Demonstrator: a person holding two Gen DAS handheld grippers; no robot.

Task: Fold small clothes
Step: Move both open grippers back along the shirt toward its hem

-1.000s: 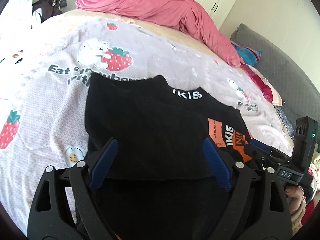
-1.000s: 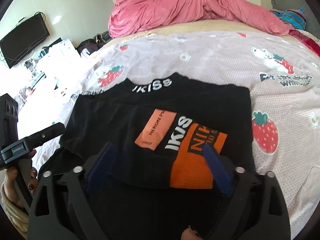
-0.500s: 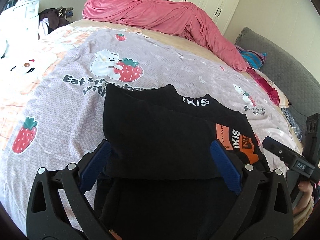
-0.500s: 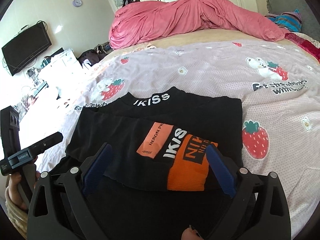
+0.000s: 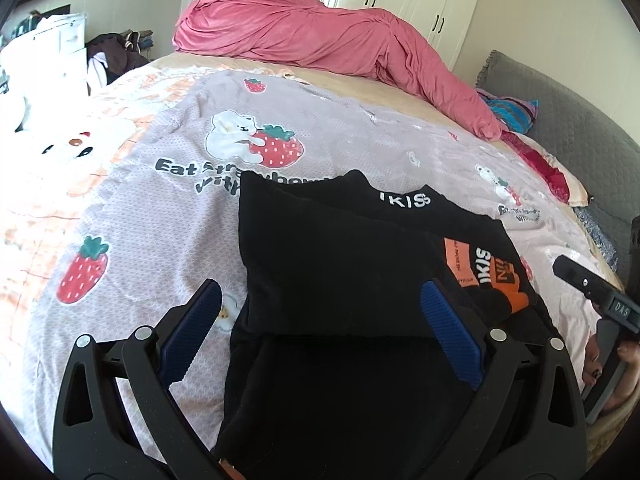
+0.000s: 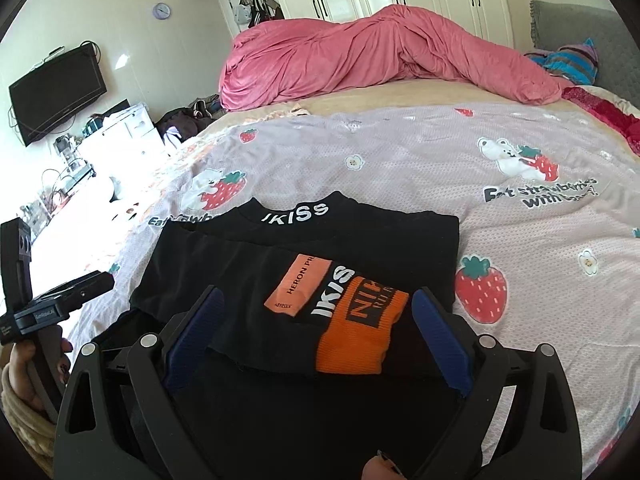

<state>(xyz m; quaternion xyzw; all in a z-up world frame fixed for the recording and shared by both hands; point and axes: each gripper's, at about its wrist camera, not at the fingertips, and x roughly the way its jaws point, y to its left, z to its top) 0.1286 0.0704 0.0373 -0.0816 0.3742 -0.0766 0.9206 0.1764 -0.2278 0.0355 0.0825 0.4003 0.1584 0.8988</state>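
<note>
The black IKISS top lies folded on the strawberry-print bedspread, its long axis running crosswise just ahead of both the left gripper and right gripper, each spread wide and empty, neither clearly nearer.

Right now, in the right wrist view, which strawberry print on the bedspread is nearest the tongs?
The lone strawberry, beside the black top's right edge. The other strawberries sit farther up the bedspread, two of them hugged by white bears.
</note>
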